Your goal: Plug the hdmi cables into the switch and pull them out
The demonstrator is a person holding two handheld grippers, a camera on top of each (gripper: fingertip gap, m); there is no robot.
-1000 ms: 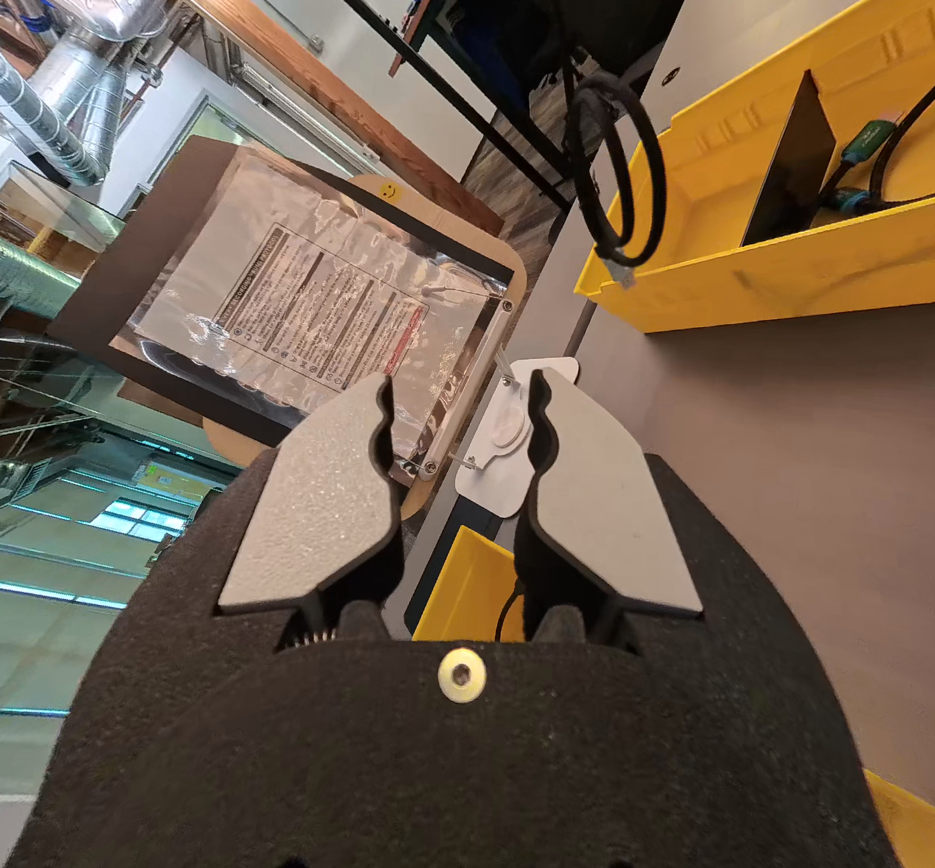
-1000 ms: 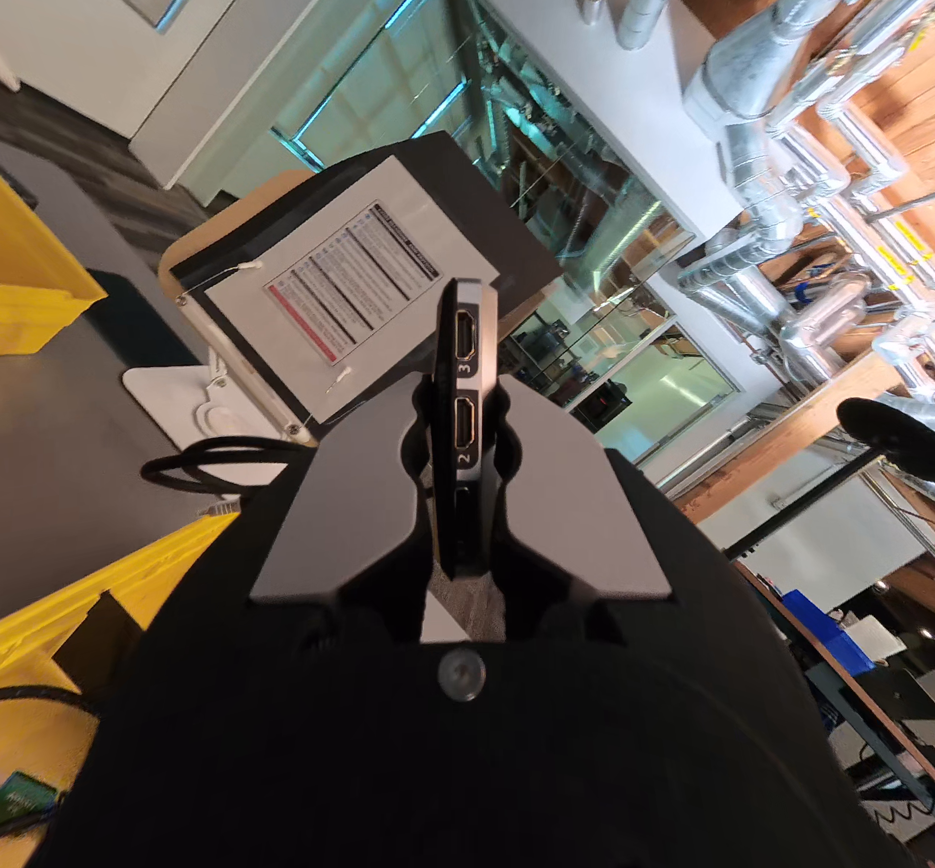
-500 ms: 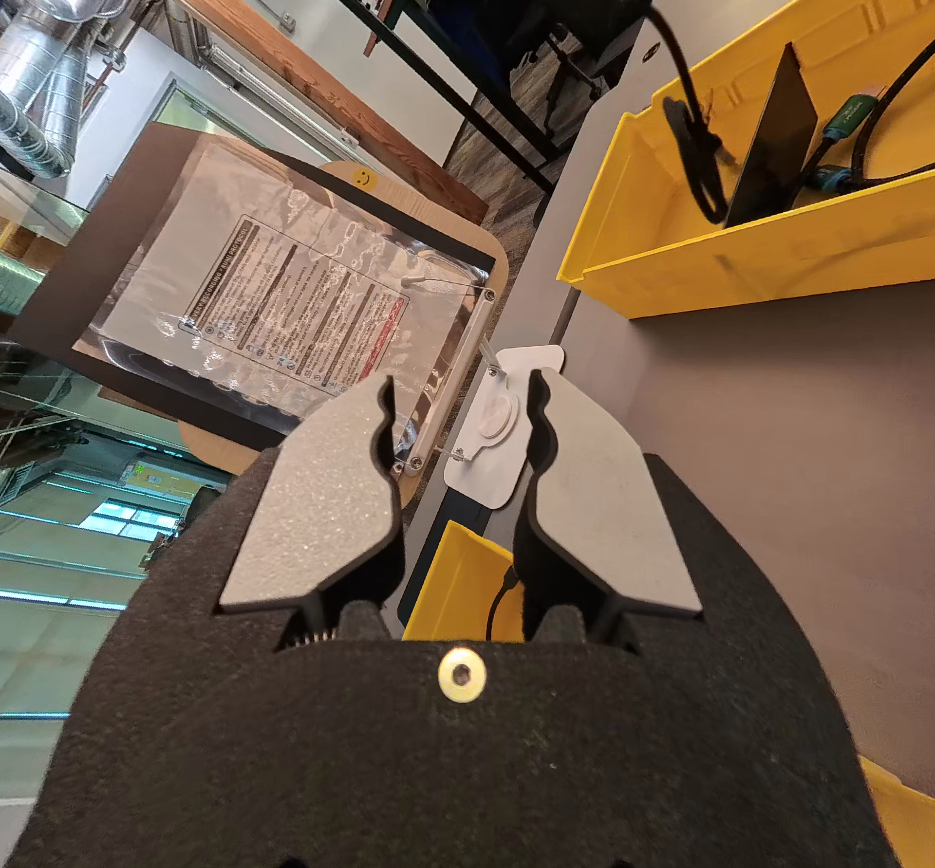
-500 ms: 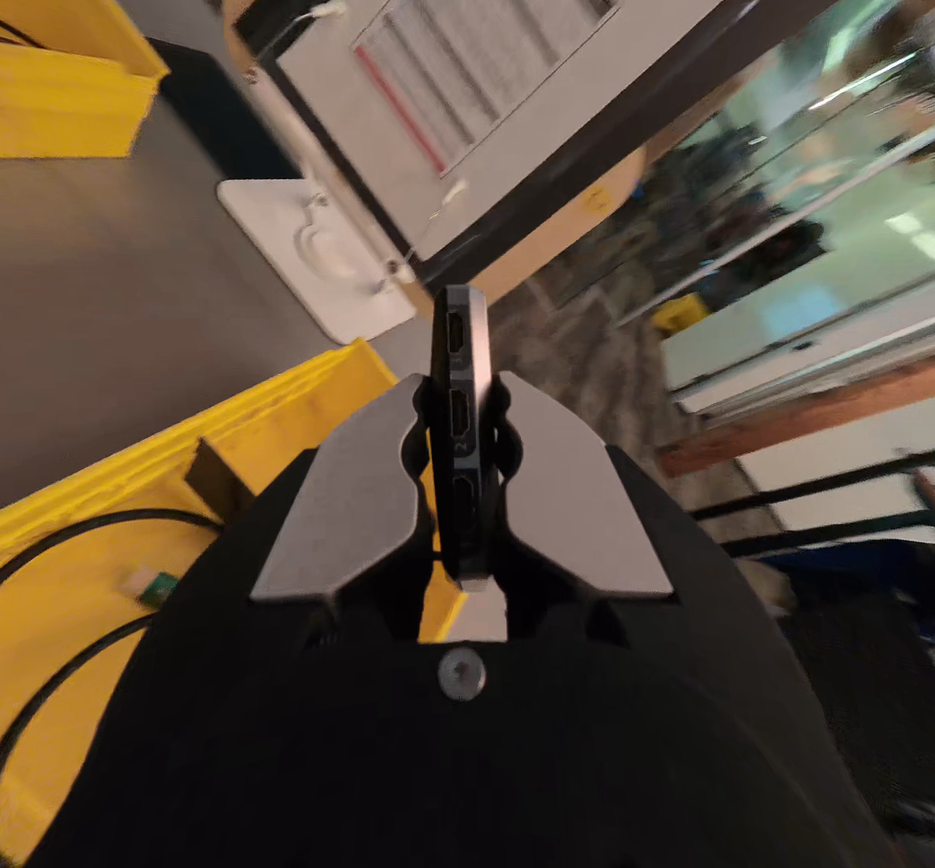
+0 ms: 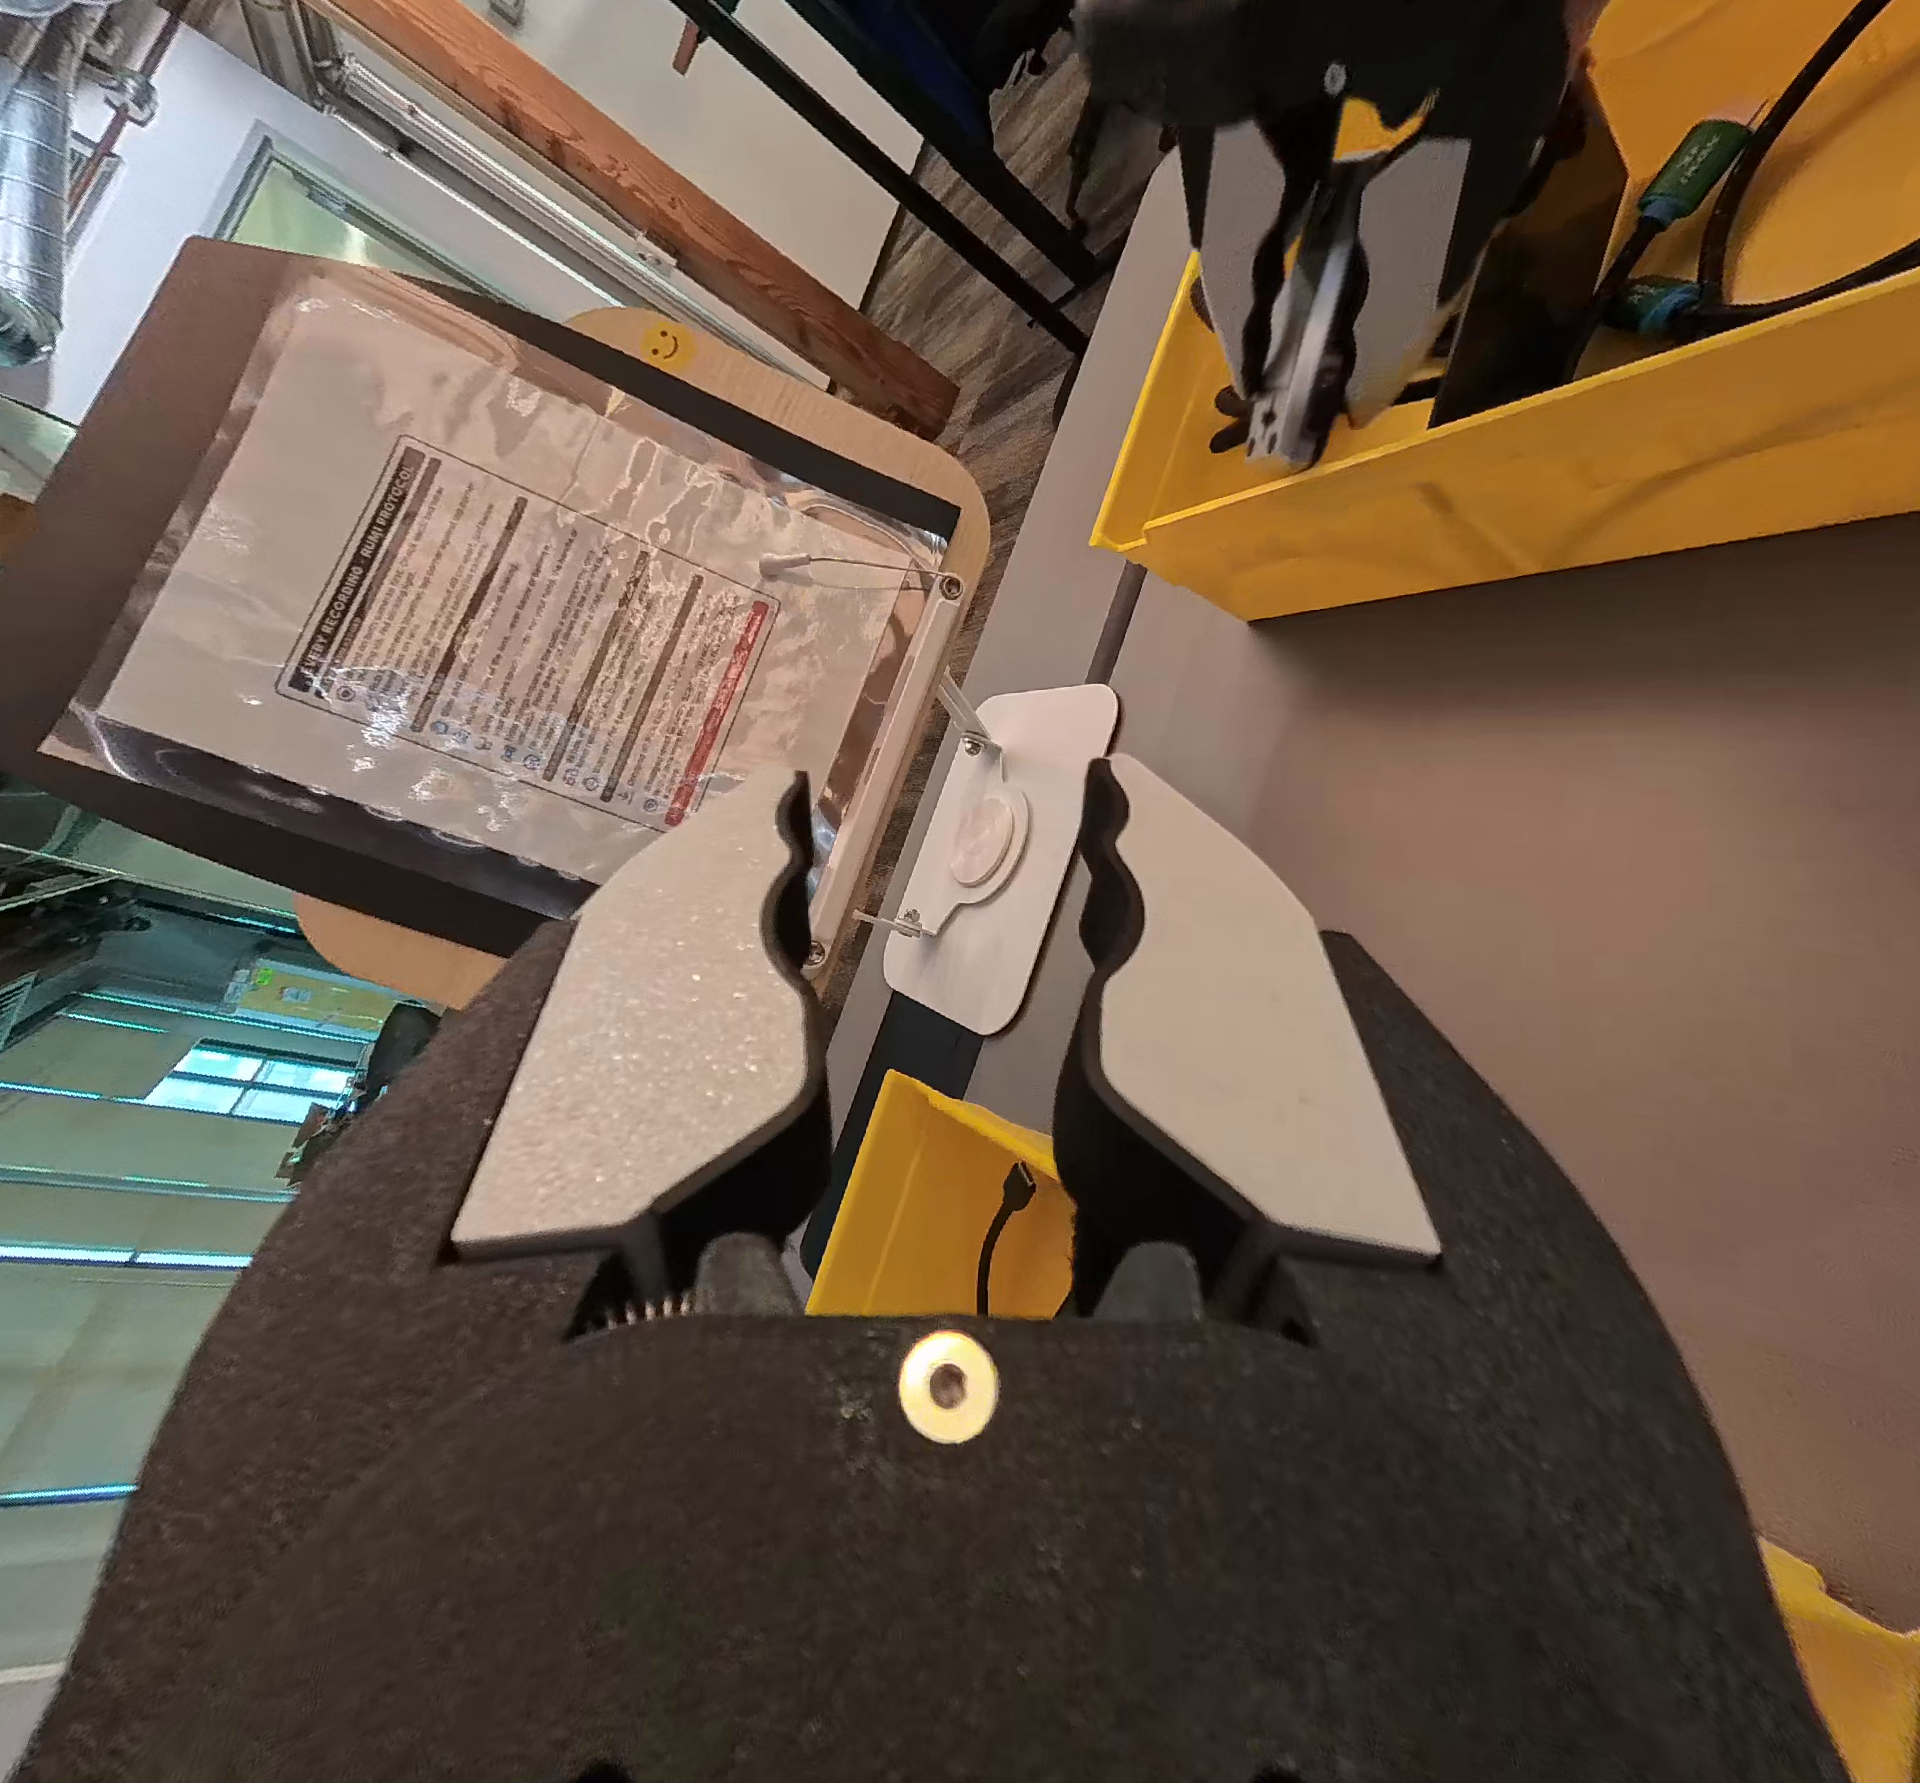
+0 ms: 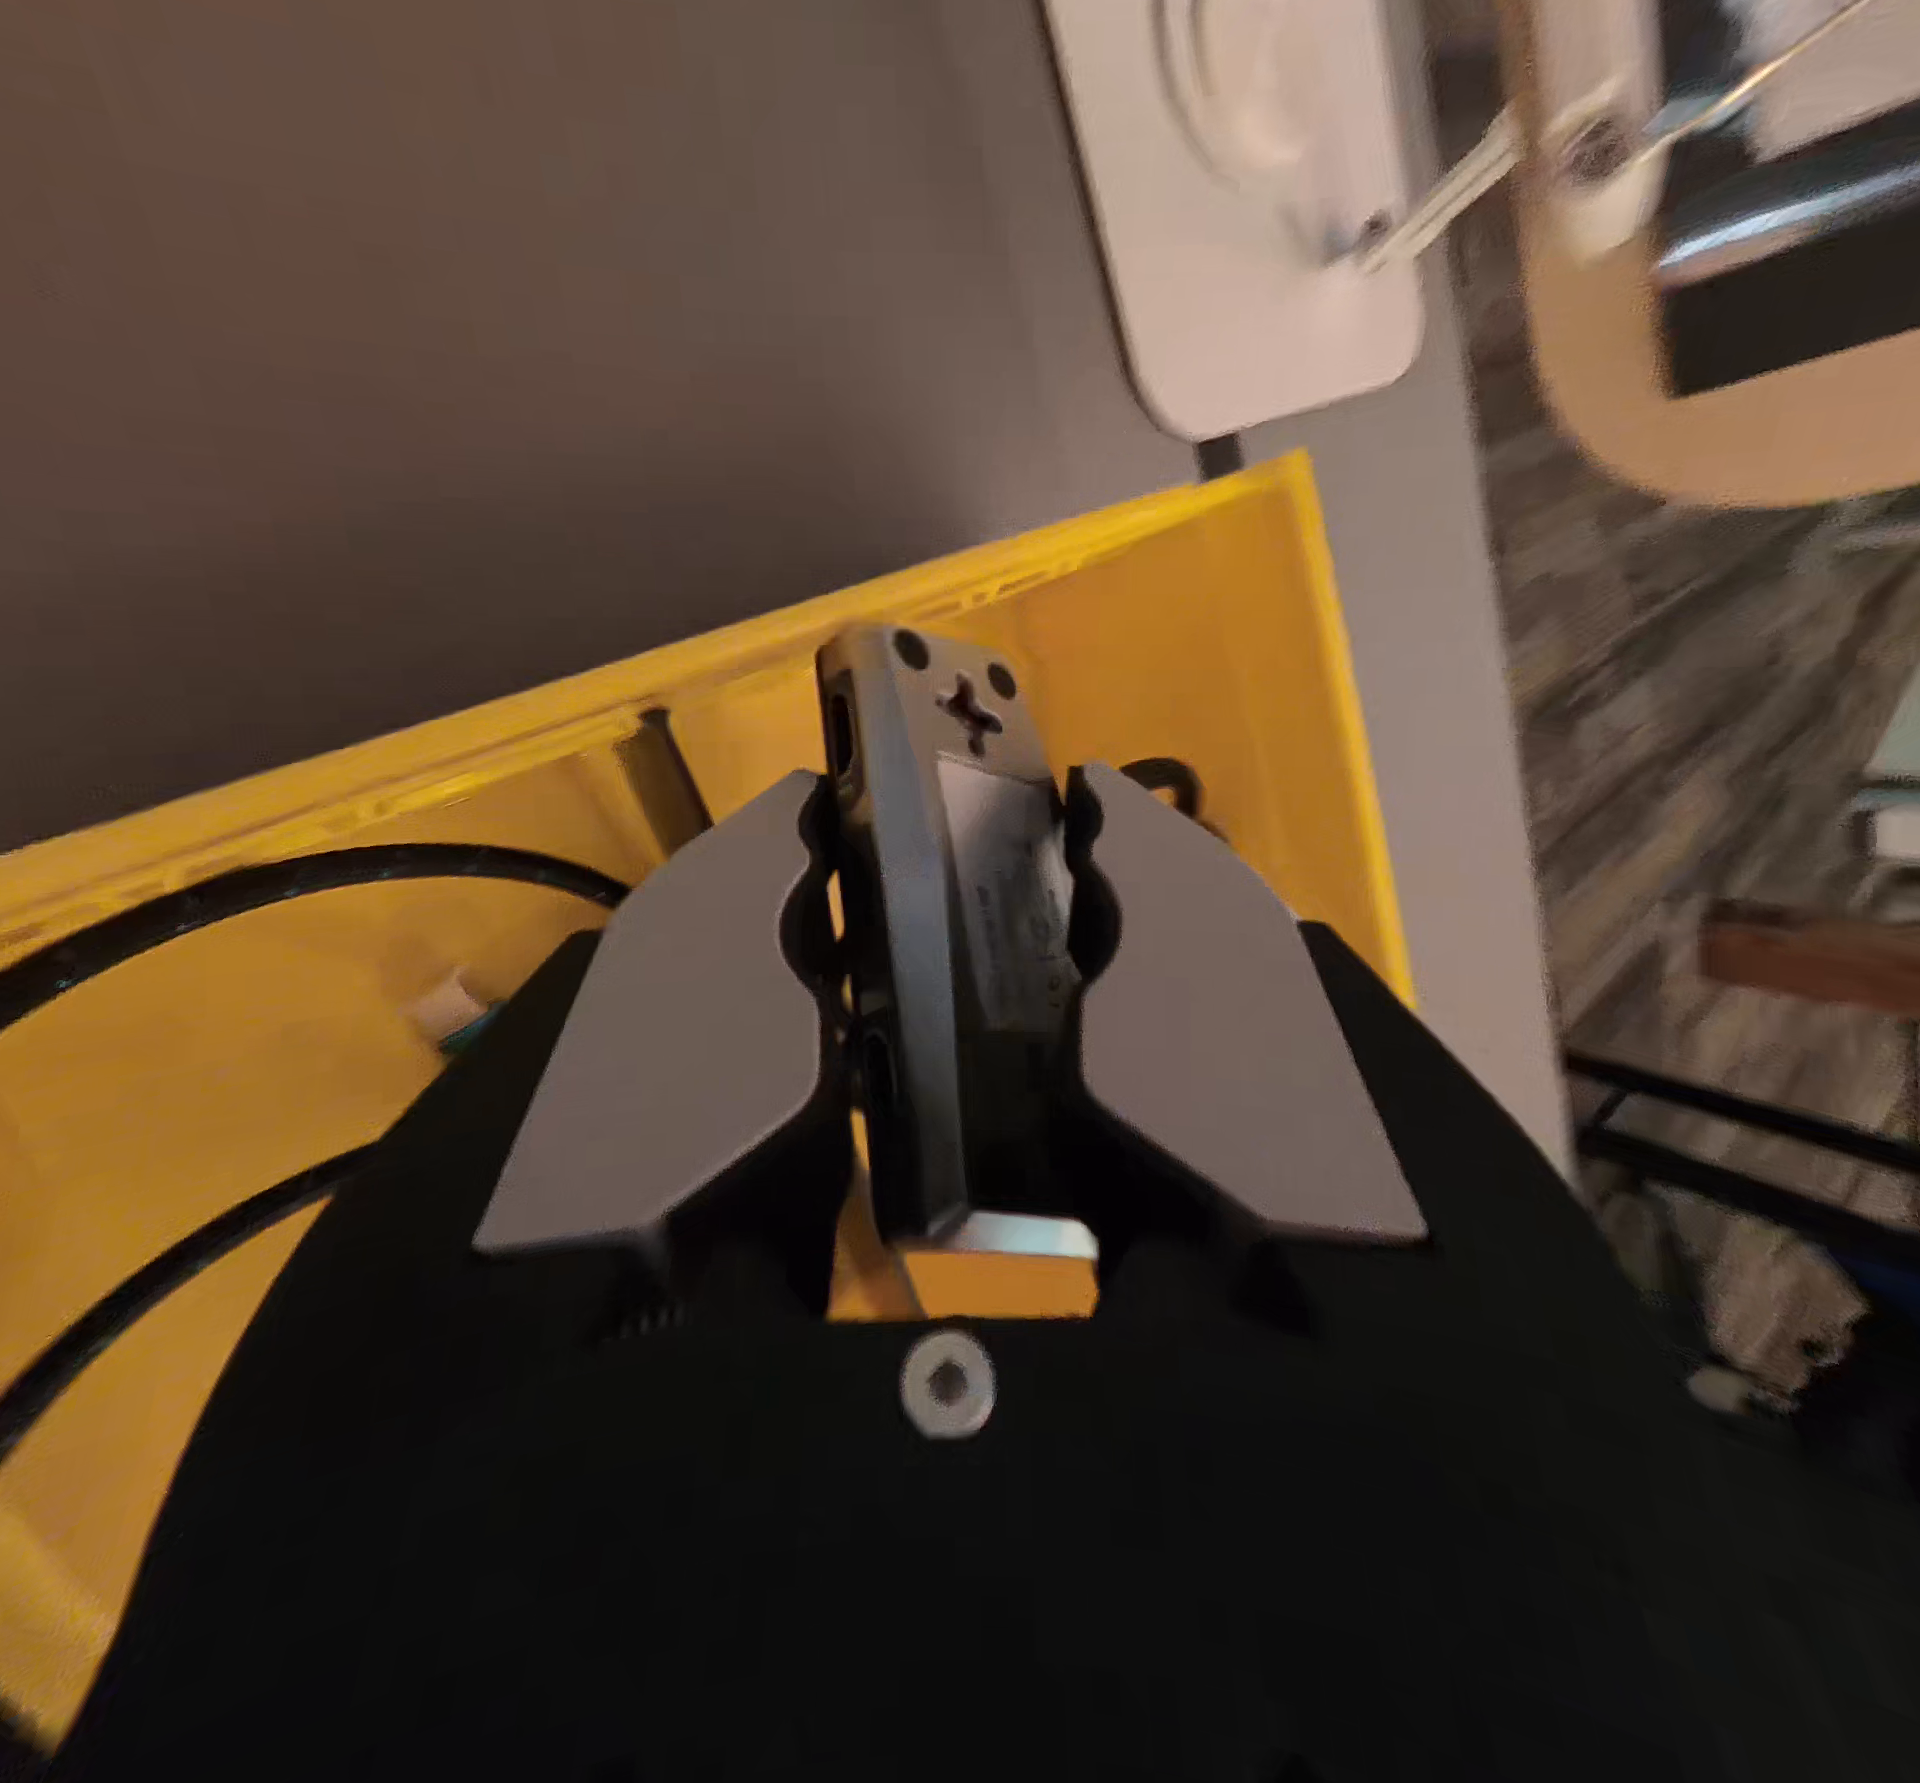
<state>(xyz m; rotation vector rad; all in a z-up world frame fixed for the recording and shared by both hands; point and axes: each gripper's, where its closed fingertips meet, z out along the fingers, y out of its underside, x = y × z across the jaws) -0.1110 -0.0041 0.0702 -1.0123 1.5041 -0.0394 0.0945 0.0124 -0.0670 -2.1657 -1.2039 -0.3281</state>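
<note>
The grey HDMI switch [image 6: 925, 902] stands tilted between the fingers of my right gripper [image 6: 945, 798], its back face showing. The jaws are parted wider than the switch is thick, so it leans loosely between them over a yellow bin [image 6: 1195, 570]. Black HDMI cables [image 6: 312, 881] lie in that bin. In the left wrist view, the right gripper [image 5: 1304, 403] points down into the same bin [image 5: 1507, 507] with the switch [image 5: 1288, 429] between its fingers. A cable with a green plug [image 5: 1694, 164] lies beyond a black divider [image 5: 1527, 279]. My left gripper [image 5: 945, 798] is open and empty above the table.
A white base plate [image 5: 987, 860] holds a sign stand with a laminated sheet [image 5: 520, 590] at the table's far edge. A second yellow bin [image 5: 935, 1203] with a black cable [image 5: 1003, 1224] is below my left gripper. The grey table [image 5: 1558, 902] lies between the bins. Left tips to right tips: about 25 cm.
My right gripper swung down from pointing upward into the yellow bin with the switch. Its jaws have widened and the switch has tilted. The left gripper barely moved.
</note>
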